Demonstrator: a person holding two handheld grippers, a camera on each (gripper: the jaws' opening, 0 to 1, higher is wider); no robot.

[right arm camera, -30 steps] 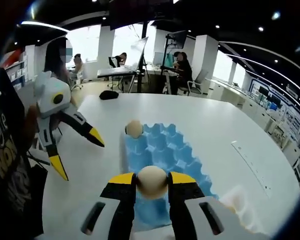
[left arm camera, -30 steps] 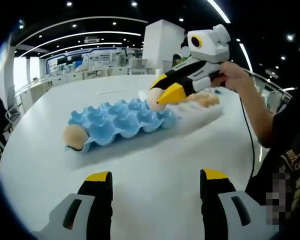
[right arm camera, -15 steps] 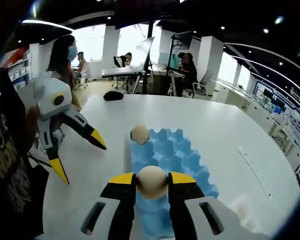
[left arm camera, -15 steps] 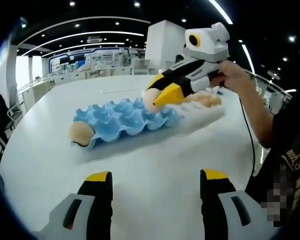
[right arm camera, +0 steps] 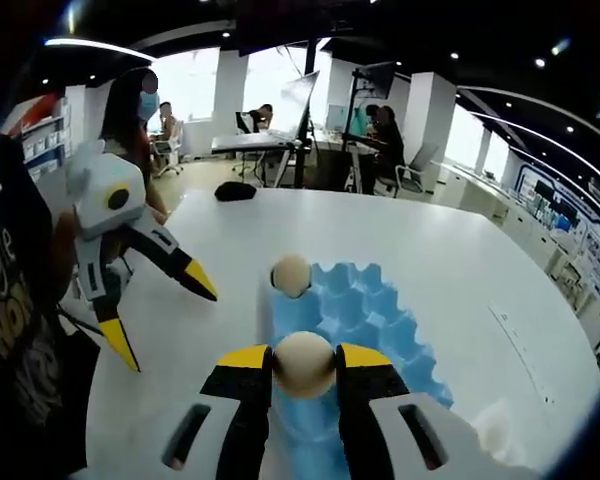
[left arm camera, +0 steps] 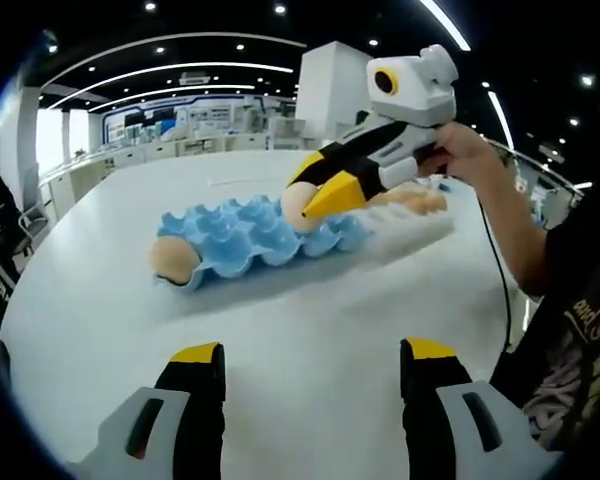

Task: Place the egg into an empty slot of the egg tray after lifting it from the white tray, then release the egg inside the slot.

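1. Left gripper view: the left claw [left arm camera: 312, 365] rises from 6 o'clock with its yellow-tipped jaws spread wide over bare white desk [left arm camera: 310, 300], holding nothing. Toward 12 o'clock lies the blue egg tray [left arm camera: 255, 235], with one egg in the tray's corner slot [left arm camera: 174, 258] at its 9 o'clock end. At the tray's 3 o'clock end the right claw [left arm camera: 315, 195], held by a person's hand [left arm camera: 460, 155], comes in from 2 o'clock and clamps the held egg [left arm camera: 298, 207] above the tray's near slots. Just beyond it sits the white tray [left arm camera: 410, 222] with more eggs on it.

2. Right gripper view: the right claw [right arm camera: 303, 362] at 6 o'clock is closed on the held egg [right arm camera: 303, 364], poised over the near end of the egg tray [right arm camera: 355, 320]. The egg in the tray's corner slot [right arm camera: 291, 274] sits at the far end, toward 12 o'clock. The left claw [right arm camera: 160, 315] hangs at 9 o'clock, jaws apart and empty. The white tray [right arm camera: 490, 430] shows at 4 o'clock.
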